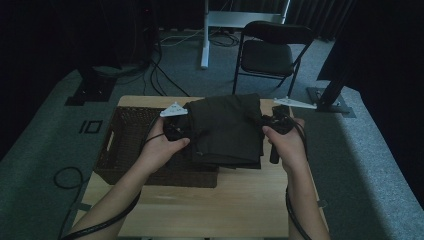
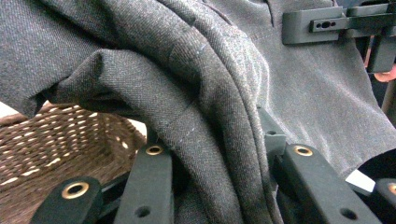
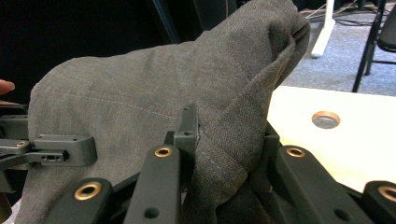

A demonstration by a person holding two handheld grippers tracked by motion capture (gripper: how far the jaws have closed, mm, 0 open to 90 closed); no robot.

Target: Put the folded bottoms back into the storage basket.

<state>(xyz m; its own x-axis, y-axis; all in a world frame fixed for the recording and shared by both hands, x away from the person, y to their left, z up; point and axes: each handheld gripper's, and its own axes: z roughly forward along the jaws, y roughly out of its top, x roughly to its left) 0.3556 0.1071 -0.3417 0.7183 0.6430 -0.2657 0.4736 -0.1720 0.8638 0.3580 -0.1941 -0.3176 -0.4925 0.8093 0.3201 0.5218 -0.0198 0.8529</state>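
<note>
Two grippers clamped on one folded dark grey garment (image 1: 227, 129), held up over the right end of the wicker basket (image 1: 122, 145) and the wooden table (image 1: 240, 200). Left gripper (image 1: 181, 126) pinched shut on bunched folds at the left edge, basket weave just below in its own view; right gripper (image 1: 272, 125) closed tight on the right edge. Long axis from the near side toward the far edge, top corner tipped toward the chair (image 1: 270, 50).
</note>
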